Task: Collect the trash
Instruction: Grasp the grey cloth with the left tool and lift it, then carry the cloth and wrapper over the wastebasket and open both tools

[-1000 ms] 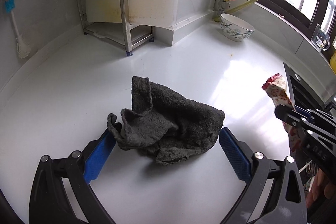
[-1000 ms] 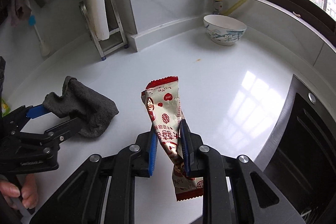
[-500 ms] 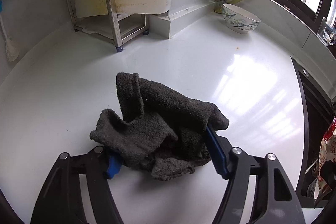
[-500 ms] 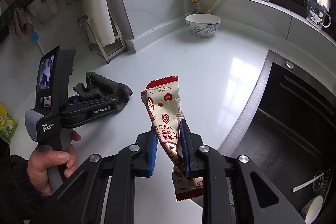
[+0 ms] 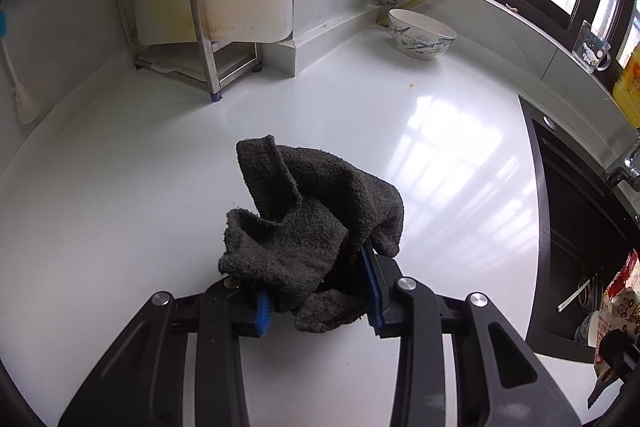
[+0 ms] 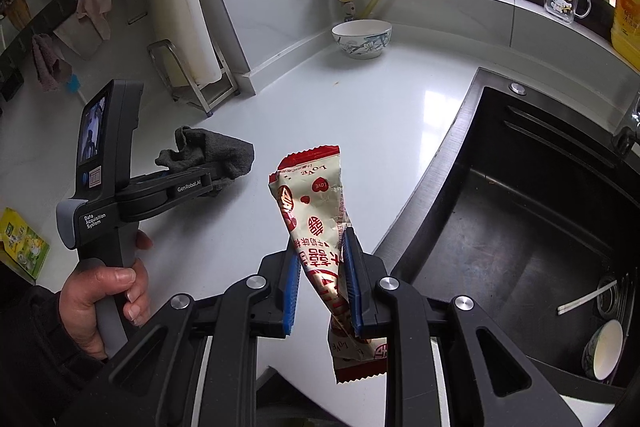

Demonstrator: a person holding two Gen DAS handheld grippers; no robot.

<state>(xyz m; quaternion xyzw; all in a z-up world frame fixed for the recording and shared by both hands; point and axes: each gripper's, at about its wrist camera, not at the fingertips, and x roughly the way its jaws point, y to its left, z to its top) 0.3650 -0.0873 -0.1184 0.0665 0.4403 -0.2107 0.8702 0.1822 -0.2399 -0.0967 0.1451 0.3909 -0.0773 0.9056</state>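
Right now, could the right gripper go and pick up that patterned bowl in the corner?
Probably not: the countertop toward the patterned bowl looks free, but the right gripper is shut on a snack wrapper.

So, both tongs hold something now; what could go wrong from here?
1. The left tongs pinch only a bunched fold of the dark grey terry cloth; it may slip out.
2. The right tongs hold the red-and-cream snack wrapper next to the black sink; if dropped, it may land among the dishes.
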